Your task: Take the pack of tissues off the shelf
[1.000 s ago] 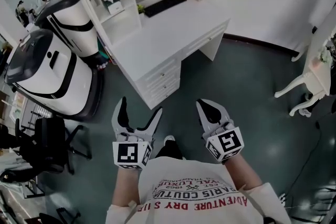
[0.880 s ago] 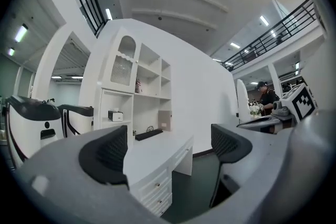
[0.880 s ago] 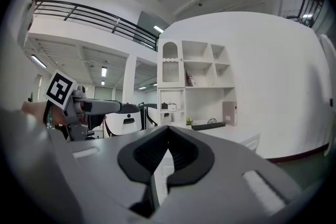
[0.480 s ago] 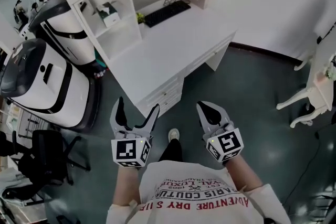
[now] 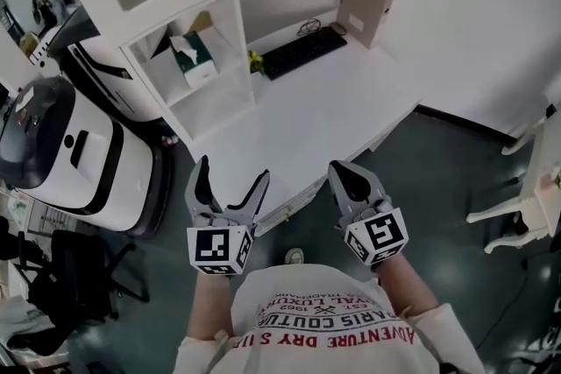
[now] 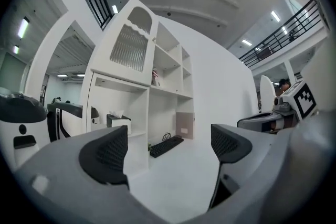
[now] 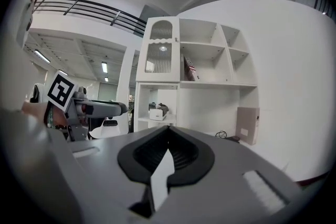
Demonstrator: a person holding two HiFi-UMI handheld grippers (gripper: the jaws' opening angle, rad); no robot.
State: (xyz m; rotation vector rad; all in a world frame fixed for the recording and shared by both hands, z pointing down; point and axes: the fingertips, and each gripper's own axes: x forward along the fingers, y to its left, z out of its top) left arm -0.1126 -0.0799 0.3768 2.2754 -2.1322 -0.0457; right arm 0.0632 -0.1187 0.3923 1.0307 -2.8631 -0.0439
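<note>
The pack of tissues (image 5: 195,59) is a green and white box with a tissue sticking out. It rests on a low shelf at the left of the white desk unit (image 5: 289,127). The same pack (image 6: 118,121) shows far off in the left gripper view, and small (image 7: 156,113) in the right gripper view. My left gripper (image 5: 230,180) is open and empty, held over the desk's front edge, well short of the shelf. My right gripper (image 5: 344,179) is shut with nothing in it, level with the left one.
A black keyboard (image 5: 302,53) and a brown board (image 5: 365,9) stand at the back of the desk. A large white machine (image 5: 61,155) stands left of the shelf, with a black chair (image 5: 70,276) below it. A white chair (image 5: 526,206) is at the right.
The view has closed in on the desk and shelf, which now look larger and nearer. Both grippers keep their pose; the left stays open, the right stays shut.
</note>
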